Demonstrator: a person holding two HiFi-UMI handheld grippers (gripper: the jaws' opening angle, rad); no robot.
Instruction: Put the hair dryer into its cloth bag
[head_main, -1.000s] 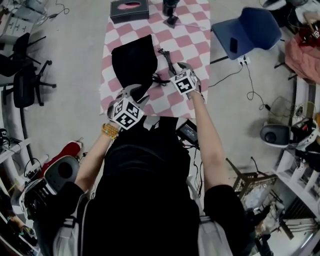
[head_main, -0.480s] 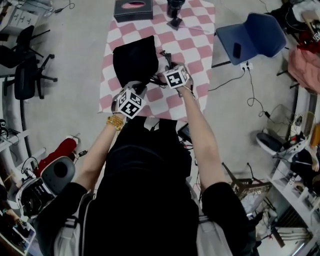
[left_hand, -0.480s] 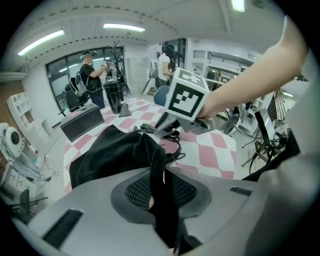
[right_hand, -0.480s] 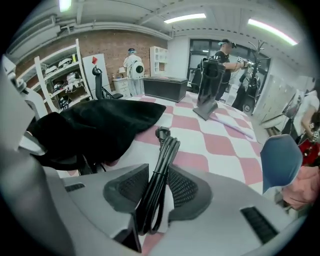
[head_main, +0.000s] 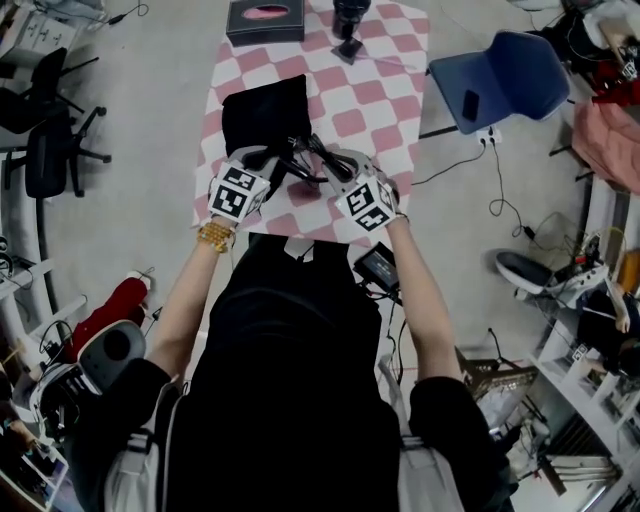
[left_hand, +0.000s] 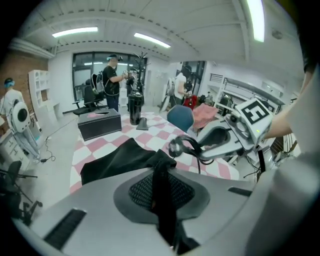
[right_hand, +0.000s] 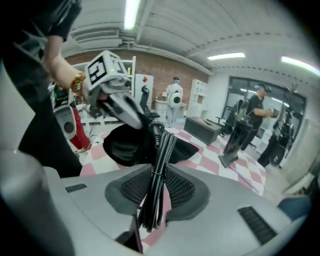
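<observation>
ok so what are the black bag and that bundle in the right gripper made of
The black bag looks like soft matte cloth: it lies limp and creased, with no shine. The bundle is probably a rubber- or plastic-coated cord: smooth dark parallel strands with a faint sheen along them.

Lab, office chairs (head_main: 48, 165), cluttered shelves (head_main: 588, 362)

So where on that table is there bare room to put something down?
Bare: the right half of the table, between the cloth bag and the right edge. Crowded: the near edge, with left gripper, right gripper, bag mouth and cord.
</observation>
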